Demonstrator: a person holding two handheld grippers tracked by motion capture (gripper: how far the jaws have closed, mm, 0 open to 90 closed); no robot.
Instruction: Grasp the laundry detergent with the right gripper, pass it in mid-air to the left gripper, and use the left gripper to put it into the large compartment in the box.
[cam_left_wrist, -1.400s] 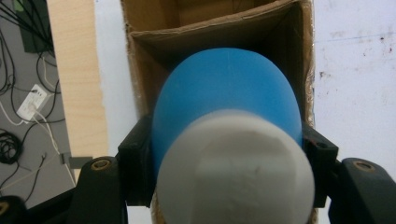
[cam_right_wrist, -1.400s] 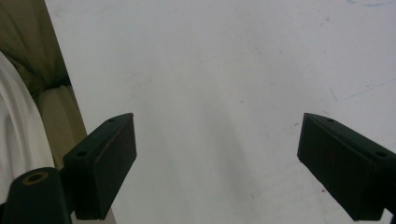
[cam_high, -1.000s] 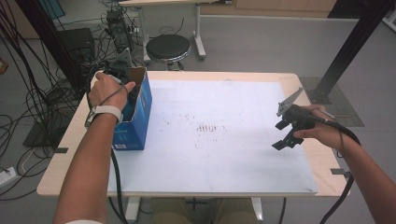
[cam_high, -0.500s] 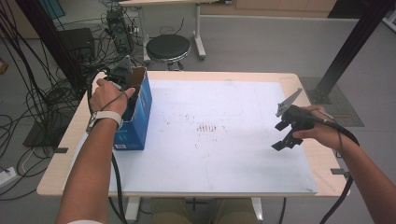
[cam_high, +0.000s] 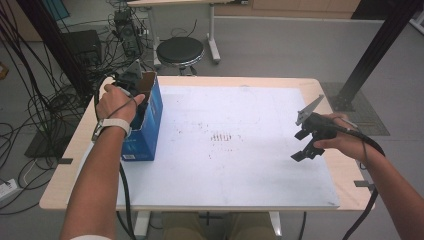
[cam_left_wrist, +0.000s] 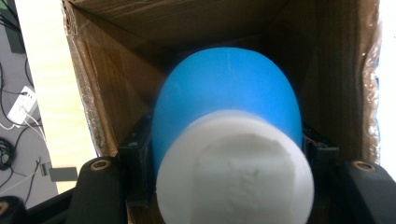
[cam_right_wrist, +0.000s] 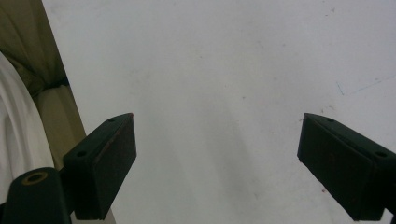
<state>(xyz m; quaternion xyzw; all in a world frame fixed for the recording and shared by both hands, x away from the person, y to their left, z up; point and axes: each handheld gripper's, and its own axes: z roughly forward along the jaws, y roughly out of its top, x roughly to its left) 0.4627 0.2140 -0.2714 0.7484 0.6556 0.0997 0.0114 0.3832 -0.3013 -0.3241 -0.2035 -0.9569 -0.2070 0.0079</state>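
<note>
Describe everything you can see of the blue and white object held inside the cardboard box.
The blue and white object has a rounded, smooth blue body like a dome and a wide, matte white circular end facing the camera, with a faint raised rectangular patch on it. It looks like plastic or foam. It sits clamped between the left gripper's black fingers, which press on both its sides, inside the open cardboard box. Whether it touches the box's bottom cannot be told.

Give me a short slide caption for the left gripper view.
Left hand-held gripper clamps a blue object with a white end inside an open cardboard box.
</note>
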